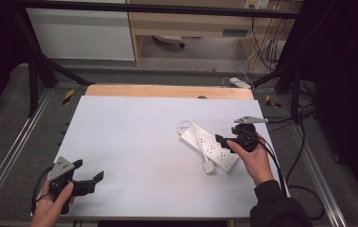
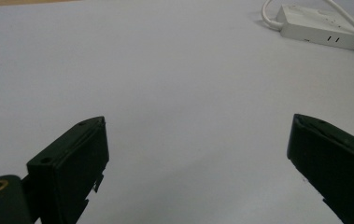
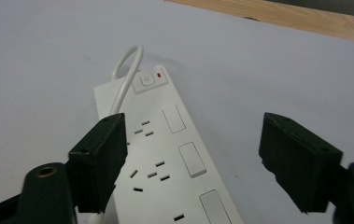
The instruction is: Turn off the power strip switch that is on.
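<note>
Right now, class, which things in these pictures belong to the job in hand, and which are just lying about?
In the job:
- white power strip
- its cable and plug
- right gripper, open over the strip

Lying about:
- left gripper, open over bare table
- another power strip on the floor

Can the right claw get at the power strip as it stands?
Probably yes. The right claw hangs just over the white power strip, jaws apart with the strip's body between them in the right gripper view and nothing in between. Whether the jaws span its full width is unclear.
</note>
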Available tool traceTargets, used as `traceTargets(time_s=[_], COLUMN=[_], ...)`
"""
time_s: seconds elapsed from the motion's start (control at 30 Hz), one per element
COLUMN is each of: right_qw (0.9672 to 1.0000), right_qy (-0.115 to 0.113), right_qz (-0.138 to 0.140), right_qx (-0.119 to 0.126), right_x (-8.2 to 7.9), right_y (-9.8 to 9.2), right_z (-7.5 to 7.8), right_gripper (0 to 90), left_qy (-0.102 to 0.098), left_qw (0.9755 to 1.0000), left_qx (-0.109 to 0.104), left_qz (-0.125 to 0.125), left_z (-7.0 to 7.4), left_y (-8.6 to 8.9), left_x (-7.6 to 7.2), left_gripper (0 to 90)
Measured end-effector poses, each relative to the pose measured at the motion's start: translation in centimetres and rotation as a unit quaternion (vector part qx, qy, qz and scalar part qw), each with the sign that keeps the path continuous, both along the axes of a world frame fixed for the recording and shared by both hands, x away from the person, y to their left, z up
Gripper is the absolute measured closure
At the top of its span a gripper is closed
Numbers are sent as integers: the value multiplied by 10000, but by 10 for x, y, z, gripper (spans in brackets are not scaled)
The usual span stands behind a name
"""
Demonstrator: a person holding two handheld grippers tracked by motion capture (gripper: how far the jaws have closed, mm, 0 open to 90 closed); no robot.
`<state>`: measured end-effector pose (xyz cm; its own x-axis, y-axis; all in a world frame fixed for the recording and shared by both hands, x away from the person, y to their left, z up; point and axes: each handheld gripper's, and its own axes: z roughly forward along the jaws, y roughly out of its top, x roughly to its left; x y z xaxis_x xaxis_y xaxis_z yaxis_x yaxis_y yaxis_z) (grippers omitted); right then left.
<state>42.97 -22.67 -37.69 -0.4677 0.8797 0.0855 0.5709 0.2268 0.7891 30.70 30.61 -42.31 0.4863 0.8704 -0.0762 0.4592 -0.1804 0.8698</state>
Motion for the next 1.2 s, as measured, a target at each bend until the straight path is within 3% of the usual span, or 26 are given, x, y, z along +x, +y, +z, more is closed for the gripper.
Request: traceTargets(time_s=[0.23,0.4,0.63,1.2], right_qw=[9997,9993,9989,9989], right_qy=[-251,-360,-424,-415], right_qz=[38,13,180,140], right_qx=[-64,-102,-63,-176], right_x=[0,1,2,10], right_y=[0,-1,3,4], right_z=[1,1,-1,-11], right_gripper=[484,633,805,900], left_qy=[-1,0,8,7], left_qw=[10000,10000,10000,10000], left_qx=[19,26,24,39], left_qz=[0,-3,-15,-29], left_z=[0,0,0,-1], left_y=[0,0,-1,-1], left_x=[0,0,0,0], left_gripper=[55,54,54,54])
